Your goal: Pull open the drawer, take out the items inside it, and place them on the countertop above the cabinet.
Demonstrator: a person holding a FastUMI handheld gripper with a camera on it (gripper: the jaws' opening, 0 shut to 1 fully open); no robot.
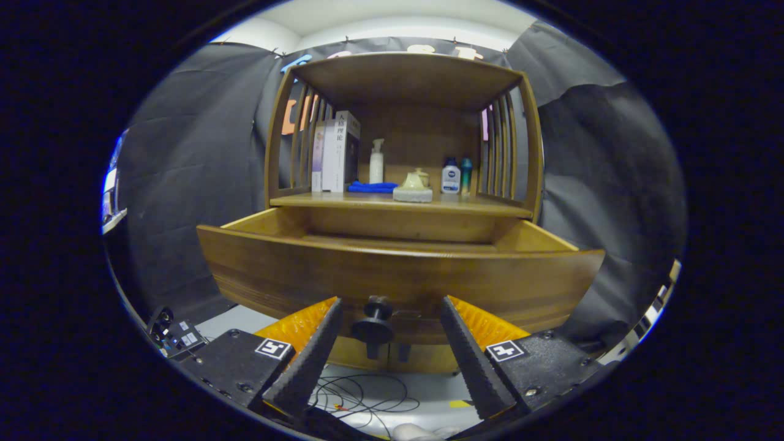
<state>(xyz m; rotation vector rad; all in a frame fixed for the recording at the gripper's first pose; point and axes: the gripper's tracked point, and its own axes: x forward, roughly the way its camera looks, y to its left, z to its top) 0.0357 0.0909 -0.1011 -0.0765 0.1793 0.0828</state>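
Although the drawer [398,275] already stands pulled well out of the wooden cabinet [404,79], we cannot see into it from this low angle; its tall front panel hides the floor of the box, so whatever items lie inside are out of our sight. Our gripper [388,324] hangs just in front of that panel with its fingers spread wide and pressing on nothing. The dark round knob [375,324] sits between them, nearer the left finger and touching neither. We judge that the fingers are placed here because the knob was the handle for the pull, and that the opening step is done or nearly so.

Above the drawer lies the countertop [343,201], the shelf where the items are to go. It is already crowded: upright books [337,153] lean against the slatted side at the left, a white pump bottle [376,160] stands behind a folded blue cloth [372,187], a pale lidded ceramic piece [414,184] rests near the front, and a small white bottle with a blue cap [451,176] stands beside a teal one [466,174]. Free room seems to remain along the front edge.

Writing runs down the nearest book's spine in Chinese characters, too small for us to read surely. Square black-and-white markers sit on the gripper body.

Next, we think, the gripper must rise above the panel and look down into the drawer.
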